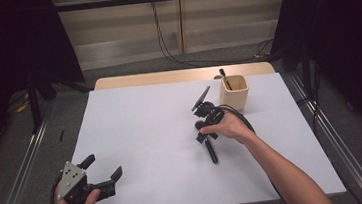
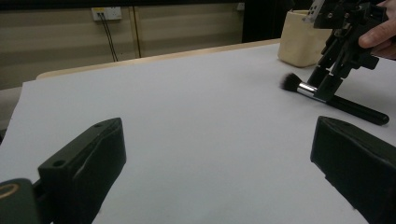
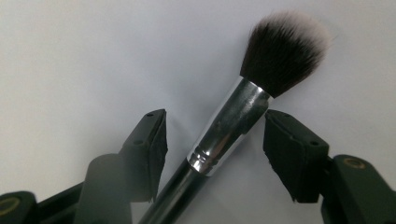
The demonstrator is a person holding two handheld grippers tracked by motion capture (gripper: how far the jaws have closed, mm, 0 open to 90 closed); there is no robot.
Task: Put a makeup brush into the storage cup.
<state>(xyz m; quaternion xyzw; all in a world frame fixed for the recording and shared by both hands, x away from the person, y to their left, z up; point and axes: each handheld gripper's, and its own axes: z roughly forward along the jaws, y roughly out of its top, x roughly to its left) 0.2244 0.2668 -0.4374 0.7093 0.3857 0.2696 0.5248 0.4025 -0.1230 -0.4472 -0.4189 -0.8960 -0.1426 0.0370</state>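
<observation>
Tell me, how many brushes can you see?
2. One makeup brush lies on the table between the right hand-held gripper's jaws. Another dark handle stands in the beige cup; more may hide inside.

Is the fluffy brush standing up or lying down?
Lying down. The brush rests flat on the white table, between the right gripper jaws.

A cream holder (image 1: 234, 93) stands at the far right of the white surface (image 1: 147, 135), with a dark-handled tool (image 1: 225, 78) upright inside it. Black cables (image 1: 163, 43) trail beyond.
</observation>
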